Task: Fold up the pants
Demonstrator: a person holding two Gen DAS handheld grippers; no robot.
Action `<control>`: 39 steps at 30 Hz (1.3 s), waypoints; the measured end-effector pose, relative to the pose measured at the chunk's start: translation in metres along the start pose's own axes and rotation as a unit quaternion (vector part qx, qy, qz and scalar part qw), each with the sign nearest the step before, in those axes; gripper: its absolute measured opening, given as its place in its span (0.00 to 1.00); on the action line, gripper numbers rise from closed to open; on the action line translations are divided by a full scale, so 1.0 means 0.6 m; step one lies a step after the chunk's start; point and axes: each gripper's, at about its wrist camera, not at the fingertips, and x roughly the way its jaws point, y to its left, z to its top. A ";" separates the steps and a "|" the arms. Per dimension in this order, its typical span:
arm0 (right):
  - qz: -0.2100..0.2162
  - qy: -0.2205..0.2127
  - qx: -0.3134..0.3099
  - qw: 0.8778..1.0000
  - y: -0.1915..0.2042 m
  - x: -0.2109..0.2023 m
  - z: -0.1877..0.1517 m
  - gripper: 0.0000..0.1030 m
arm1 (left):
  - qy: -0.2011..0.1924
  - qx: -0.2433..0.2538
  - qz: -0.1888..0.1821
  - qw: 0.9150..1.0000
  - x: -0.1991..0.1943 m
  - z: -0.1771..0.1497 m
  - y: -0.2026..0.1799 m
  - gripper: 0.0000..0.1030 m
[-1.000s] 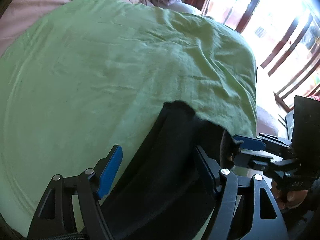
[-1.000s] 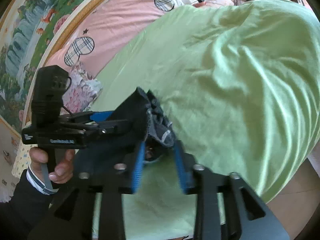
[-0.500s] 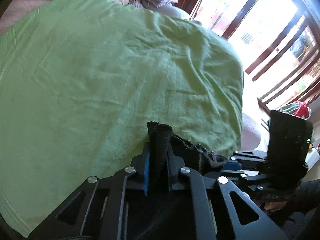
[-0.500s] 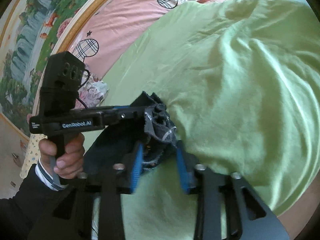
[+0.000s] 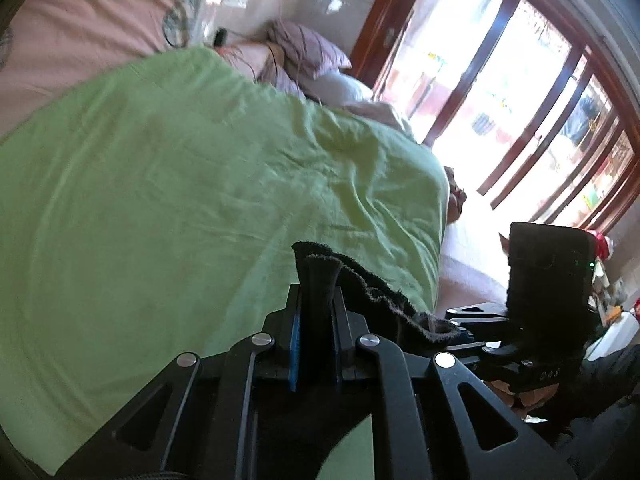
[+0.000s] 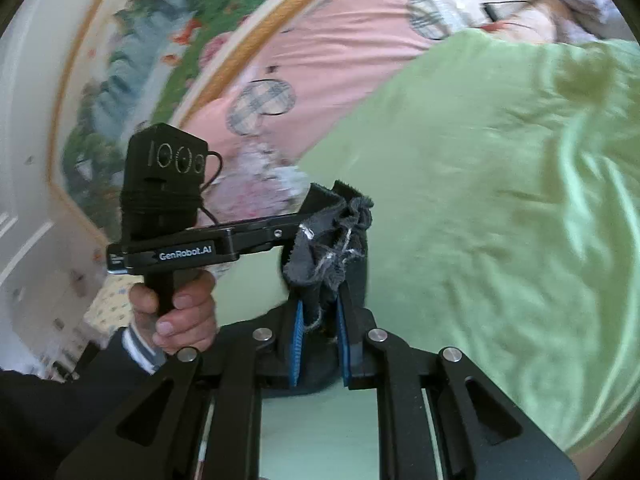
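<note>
The black pants (image 5: 320,280) hang between my two grippers above the green bedspread (image 5: 180,200). My left gripper (image 5: 316,308) is shut on a bunched black edge of the pants. My right gripper (image 6: 320,312) is shut on a frayed grey-black edge of the pants (image 6: 328,240). The two grippers are close side by side: the right one shows in the left wrist view (image 5: 460,332), and the left one in the right wrist view (image 6: 248,236). The rest of the pants hangs below, mostly hidden by the gripper bodies.
The green bedspread (image 6: 500,200) covers the bed, over a pink sheet (image 5: 80,40). Pillows (image 5: 312,52) lie at the far end. A large window with dark red frames (image 5: 520,120) is on the right. A framed painting (image 6: 160,60) hangs on the wall.
My left gripper closed on the pants edge, and my right gripper tightened its hold. Both grippers then lifted the pants up from the bed and tilted upward.
</note>
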 end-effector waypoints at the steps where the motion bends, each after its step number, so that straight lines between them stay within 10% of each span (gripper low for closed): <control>1: 0.018 0.006 -0.005 1.000 0.011 0.006 0.000 0.16 | -0.006 -0.002 0.002 1.000 -0.013 -0.005 0.001 0.11; 18: 0.110 0.134 -0.076 0.982 0.138 0.171 -0.062 0.16 | -0.086 -0.119 0.050 0.988 -0.161 -0.203 0.098 0.07; 39: 0.044 0.255 -0.140 0.956 0.159 0.294 -0.130 0.17 | -0.074 -0.259 0.073 0.960 -0.133 -0.375 0.196 0.07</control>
